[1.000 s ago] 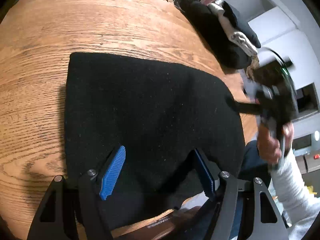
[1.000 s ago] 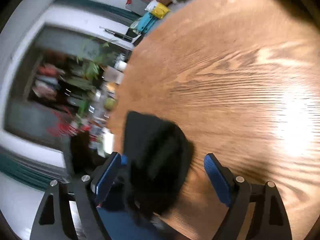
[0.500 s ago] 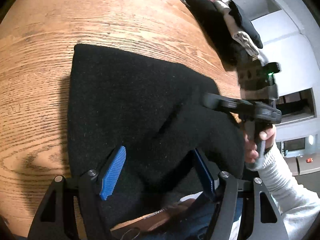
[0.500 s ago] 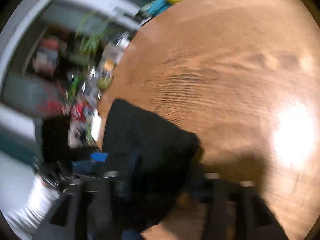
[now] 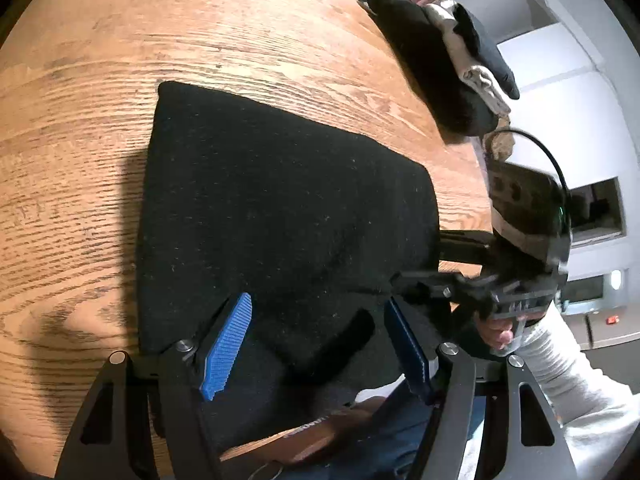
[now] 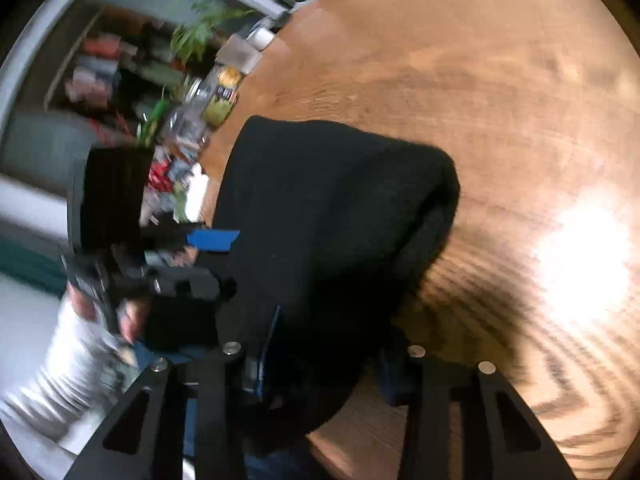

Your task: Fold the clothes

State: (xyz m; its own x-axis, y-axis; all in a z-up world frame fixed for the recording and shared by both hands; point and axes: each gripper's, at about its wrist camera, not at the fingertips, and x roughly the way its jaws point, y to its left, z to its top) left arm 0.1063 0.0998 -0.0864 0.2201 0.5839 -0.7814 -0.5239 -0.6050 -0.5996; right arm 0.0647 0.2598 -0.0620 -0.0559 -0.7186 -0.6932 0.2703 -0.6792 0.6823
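Black cloth: we see the black cloth (image 5: 280, 208) lying flat on the wooden table (image 5: 80, 160), with its near part hanging over the table's near edge toward the person's lap.

Which way it lies: the cloth sits straight ahead of both tools. Its long side runs from the near edge out toward the middle of the table, and its far edge lies straight and neat.

Left gripper: our left gripper (image 5: 316, 344) is spread wide, with the cloth's near edge between its blue fingers (image 5: 226, 344). It holds nothing.

Right gripper: our right gripper (image 6: 320, 364) is at the cloth's near right corner (this view is blurry). Cloth lies between its fingers, but we cannot tell if it is pinching or spread.

Who is nearer: both are right at the near edge, left tool at the middle, right tool at the corner.

Table: brown wood with lines in it, and a bright spot of light on the right.

Other clothes: a pile of clothes (image 5: 440, 64) rests at the far right edge, well apart from our cloth.

Room: white walls on the right, shelves and a green plant (image 6: 196, 36) past the left edge.
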